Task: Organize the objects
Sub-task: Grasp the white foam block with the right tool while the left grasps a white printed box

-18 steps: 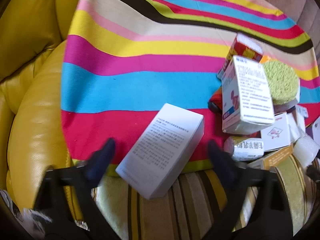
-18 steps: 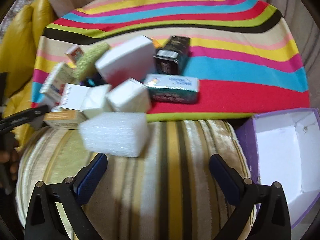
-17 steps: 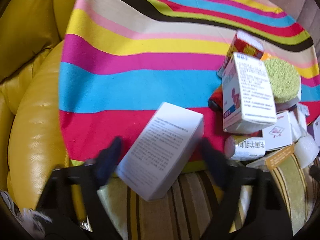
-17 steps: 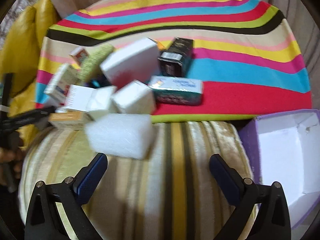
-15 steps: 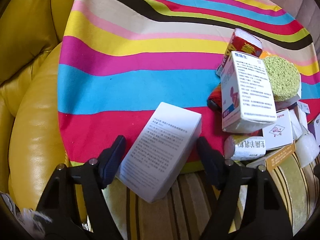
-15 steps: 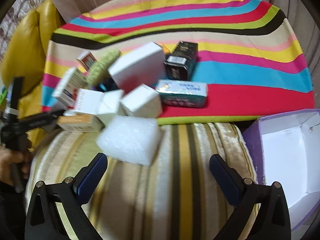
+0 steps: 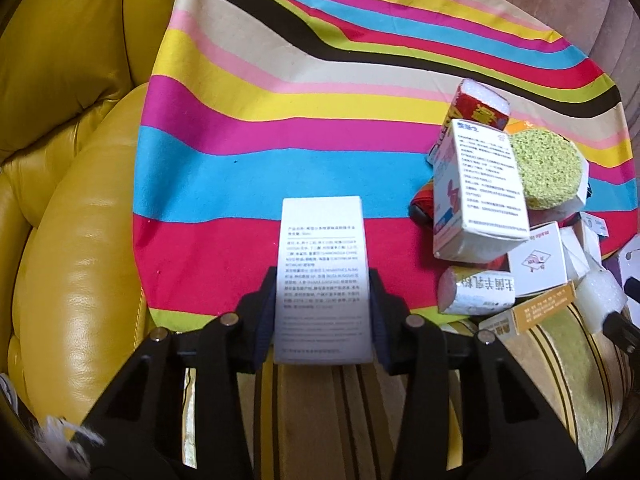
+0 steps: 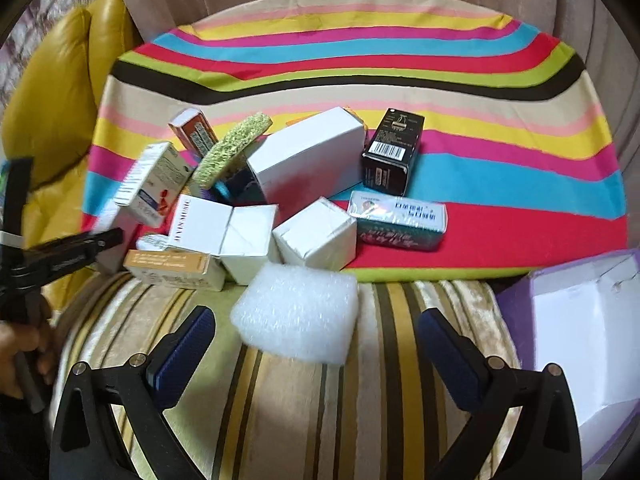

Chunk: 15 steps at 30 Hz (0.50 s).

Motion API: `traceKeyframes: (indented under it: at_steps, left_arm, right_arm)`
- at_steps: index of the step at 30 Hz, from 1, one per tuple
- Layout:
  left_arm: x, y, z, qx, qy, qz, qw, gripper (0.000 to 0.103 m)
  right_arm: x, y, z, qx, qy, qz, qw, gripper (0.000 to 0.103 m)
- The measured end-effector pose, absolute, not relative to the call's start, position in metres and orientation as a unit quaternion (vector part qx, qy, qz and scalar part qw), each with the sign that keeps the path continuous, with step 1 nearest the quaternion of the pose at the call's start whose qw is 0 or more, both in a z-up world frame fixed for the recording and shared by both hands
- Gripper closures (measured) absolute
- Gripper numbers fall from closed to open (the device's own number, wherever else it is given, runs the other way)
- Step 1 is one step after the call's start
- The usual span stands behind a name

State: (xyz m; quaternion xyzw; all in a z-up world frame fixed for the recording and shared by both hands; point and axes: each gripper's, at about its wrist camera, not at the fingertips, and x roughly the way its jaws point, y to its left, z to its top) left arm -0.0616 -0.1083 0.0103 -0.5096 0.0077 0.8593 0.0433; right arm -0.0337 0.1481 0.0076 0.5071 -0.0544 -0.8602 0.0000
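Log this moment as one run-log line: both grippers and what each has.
left gripper: shut on white printed box | right gripper: open, empty, foam block ahead | purple box: open, right

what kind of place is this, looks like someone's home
Most likely a living room at home. A yellow leather sofa sits beside a striped cushioned seat draped with a bright striped cloth, and small household boxes are heaped on it.

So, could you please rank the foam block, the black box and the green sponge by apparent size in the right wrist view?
1. Foam block, though it lies nearest the camera.
2. Black box.
3. Green sponge, seen edge-on, so unsure.
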Motion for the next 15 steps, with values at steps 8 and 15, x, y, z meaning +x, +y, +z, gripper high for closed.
traceKeyframes:
  at_steps: [8, 15]
  left_arm:
    - [-0.052, -0.115, 0.024, -0.485, -0.011, 0.874, 0.04, 0.058]
    - [-0.028, -0.108, 0.038, -0.453, -0.028, 0.89, 0.036, 0.058]
  right_arm:
    - [-0.037, 0.148, -0.003, 0.522, -0.03, -0.853, -0.016, 0.044]
    - [-0.031, 0.152, 0.001, 0.509, -0.022, -0.86, -0.019, 0.044]
